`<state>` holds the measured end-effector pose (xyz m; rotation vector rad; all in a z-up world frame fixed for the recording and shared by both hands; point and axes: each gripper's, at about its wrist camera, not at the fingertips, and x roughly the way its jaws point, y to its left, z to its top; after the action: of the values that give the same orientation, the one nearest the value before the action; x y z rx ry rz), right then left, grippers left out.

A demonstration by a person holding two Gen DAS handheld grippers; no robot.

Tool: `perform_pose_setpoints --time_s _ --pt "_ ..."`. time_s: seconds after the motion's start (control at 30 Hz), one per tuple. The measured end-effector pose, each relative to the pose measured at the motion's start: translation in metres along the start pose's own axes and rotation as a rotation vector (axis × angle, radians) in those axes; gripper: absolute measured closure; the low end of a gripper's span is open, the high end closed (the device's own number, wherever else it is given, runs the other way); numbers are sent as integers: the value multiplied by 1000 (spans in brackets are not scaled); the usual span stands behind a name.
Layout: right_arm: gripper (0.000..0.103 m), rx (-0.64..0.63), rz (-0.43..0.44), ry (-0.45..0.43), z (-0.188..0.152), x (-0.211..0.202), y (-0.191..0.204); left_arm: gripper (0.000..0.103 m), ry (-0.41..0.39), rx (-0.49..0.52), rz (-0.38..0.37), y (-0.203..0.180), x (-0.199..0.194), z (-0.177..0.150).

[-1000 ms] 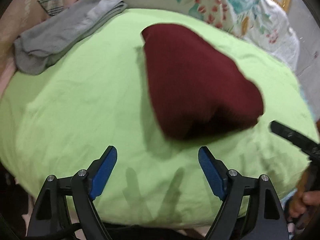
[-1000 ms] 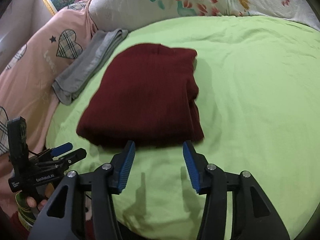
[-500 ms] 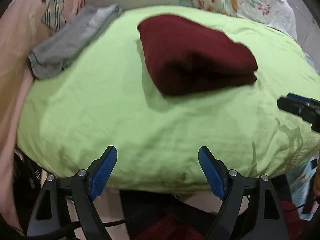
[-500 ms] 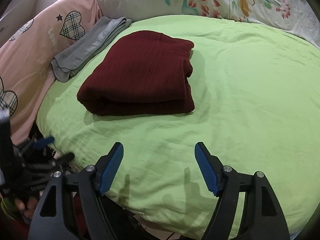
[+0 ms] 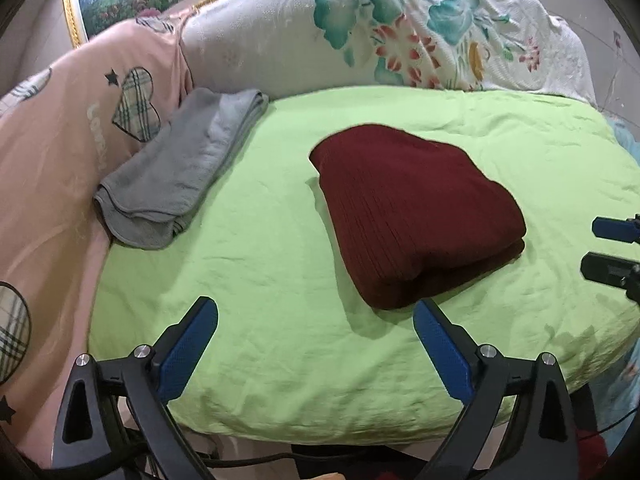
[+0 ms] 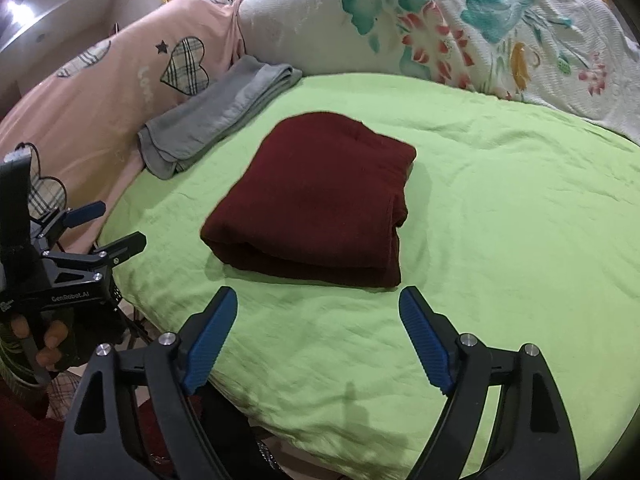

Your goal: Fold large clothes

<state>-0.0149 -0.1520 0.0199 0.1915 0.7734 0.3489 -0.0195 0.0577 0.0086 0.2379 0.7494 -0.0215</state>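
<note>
Black gripper [image 5: 316, 324] frames, blue ribbed pads [image 6: 210, 340], silver screws.

Left claw [image 5: 316, 340] spread wide, blue pads empty, held low; right claw [image 6: 318, 330] likewise agape, gripping nothing; bare fingers [image 6: 52, 350] wrapped round left handle

The dark red garment [image 5: 412, 212] lies folded into a thick, compact rectangle, flat on the green sheet [image 5: 260, 264]. Its rounded fold edge faces 6 o'clock in the right wrist view, with stacked layers showing at 4 o'clock.
</note>
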Motion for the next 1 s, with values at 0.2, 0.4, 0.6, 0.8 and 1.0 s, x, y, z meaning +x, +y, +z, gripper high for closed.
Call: perform_pose_setpoints --time_s 0.2,0.4,0.6,0.8,1.0 --pt "20 25 13 60 -4 27 -1 4 76 -16 -15 -4 31 -4" --pt "20 37 7 100 1 44 -4 4 119 -30 -28 -5 49 -2" --pt "20 23 7 104 10 48 -2 5 120 -37 -28 -6 49 2" --pt "20 -7 17 86 24 46 0 4 86 -36 -14 -6 38 11" --pt "20 -31 13 77 35 45 2 4 67 -42 -18 -6 32 19"
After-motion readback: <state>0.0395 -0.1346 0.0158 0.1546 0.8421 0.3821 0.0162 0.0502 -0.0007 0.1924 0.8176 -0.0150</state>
